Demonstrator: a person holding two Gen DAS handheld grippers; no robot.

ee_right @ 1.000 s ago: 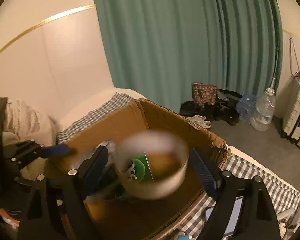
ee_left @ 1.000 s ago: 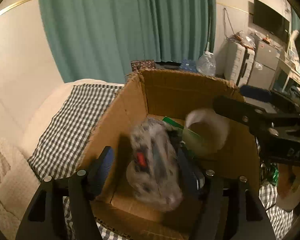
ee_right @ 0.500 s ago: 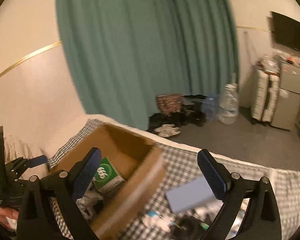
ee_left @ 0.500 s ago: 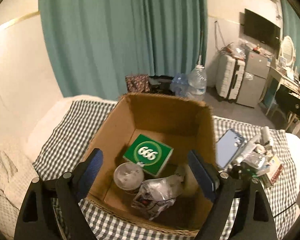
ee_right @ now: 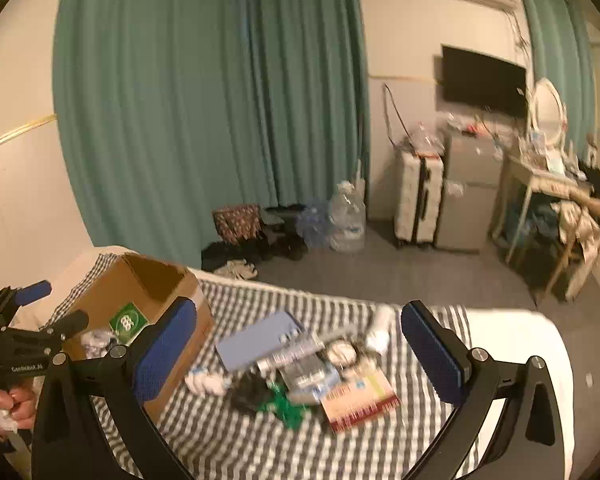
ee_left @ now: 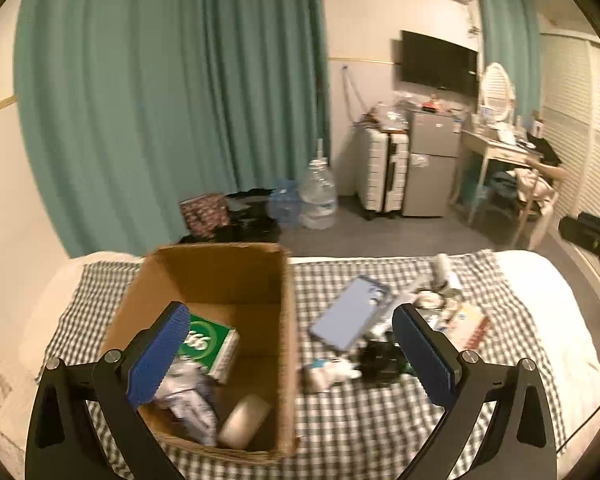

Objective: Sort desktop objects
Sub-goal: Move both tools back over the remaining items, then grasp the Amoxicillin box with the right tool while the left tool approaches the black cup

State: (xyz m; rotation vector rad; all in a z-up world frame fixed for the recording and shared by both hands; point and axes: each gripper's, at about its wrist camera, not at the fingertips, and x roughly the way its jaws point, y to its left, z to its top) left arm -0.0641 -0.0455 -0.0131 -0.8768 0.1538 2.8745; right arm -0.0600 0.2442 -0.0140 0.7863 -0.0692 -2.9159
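Sorting in progress on a bed spread with a black-and-white checked cloth (ee_right: 236, 440). Brown cardboard box (ee_left: 220, 276) stands toward the cloth's left end, already holding a green carton with white numerals (ee_left: 210, 344), a crumpled clear plastic bag (ee_left: 190, 404) and a pale round roll, perhaps tape (ee_left: 246, 420). Left tool (ee_left: 292, 354) hangs above the box's right wall, its blue-padded fingers spread wide and holding nothing. Right tool (ee_right: 298, 352) hovers over the loose pile to the right of the box, equally wide and empty.

Judged step: between deposits, with a fresh pick to be chosen. Unsorted items lie in a heap near the middle of the cloth: a flat lavender-blue rectangular case (ee_right: 256, 340), a red-and-cream printed booklet (ee_right: 360, 400), a green crinkled wrapper (ee_right: 284, 402), a black soft object (ee_right: 252, 390), a white crumpled tissue (ee_right: 206, 382) and a white cylindrical tube (ee_right: 380, 330).

The next move calls for a descent onto one item alone. Obstacles: items overlap and touch, so a neighbour may lift along; flat pieces offer little edge against soft bedding. Motion blur hides the finer detail.
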